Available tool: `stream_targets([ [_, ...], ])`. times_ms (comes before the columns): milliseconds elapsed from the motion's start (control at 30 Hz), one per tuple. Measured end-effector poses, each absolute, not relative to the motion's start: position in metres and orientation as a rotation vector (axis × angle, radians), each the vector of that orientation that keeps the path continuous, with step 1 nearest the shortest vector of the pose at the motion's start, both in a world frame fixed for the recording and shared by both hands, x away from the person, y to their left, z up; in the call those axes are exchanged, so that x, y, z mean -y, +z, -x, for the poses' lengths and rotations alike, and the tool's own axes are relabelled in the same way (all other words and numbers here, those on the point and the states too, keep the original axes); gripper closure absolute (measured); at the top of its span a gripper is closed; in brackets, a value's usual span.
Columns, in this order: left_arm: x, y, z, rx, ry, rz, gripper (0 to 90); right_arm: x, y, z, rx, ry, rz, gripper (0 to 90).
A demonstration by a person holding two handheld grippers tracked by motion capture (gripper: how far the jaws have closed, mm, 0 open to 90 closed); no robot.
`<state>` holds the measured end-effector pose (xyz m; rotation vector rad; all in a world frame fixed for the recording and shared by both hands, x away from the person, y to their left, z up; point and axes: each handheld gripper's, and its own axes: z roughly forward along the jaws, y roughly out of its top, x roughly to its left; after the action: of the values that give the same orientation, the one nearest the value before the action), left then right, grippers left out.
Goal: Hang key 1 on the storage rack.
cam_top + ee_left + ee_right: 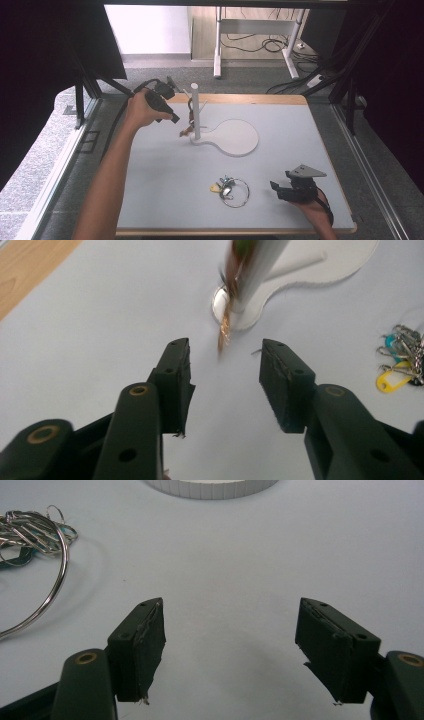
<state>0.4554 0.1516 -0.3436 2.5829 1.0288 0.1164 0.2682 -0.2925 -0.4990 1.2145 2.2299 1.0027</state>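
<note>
Left hand-held gripper (225, 370) open, brown strap (225, 325), blurred, hanging just ahead on stand post (260, 275)

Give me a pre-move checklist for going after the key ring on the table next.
1. Left gripper free of the brown strap hanging on the white stand: ok, jaws apart, strap ahead of them, not between the pads.
2. Strap hung securely on the stand's peg: cannot tell, blurred.
3. Right gripper empty: ok, jaws wide, bare table between them.
4. Key ring within reach of the right gripper: ok, it lies close beside it.
5. Path from right gripper to key ring free: ok.
6. Keys and yellow tag bunched at one side of the ring: ok, the big loop lies free to grip.
</note>
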Motion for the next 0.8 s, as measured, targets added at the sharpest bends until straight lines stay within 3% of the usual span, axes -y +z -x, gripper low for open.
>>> stream_targets([
  [400,-0.173,-0.352,-0.395,-0.968,0.134,-2.496,49.2,0.295,-0.488,-0.268,-2.198,1.034,-1.189,27.9],
  [800,-0.167,-0.373,-0.33,-0.867,0.174,-2.452,48.7,0.296,-0.469,-0.269,-2.215,1.107,-1.09,28.0],
])
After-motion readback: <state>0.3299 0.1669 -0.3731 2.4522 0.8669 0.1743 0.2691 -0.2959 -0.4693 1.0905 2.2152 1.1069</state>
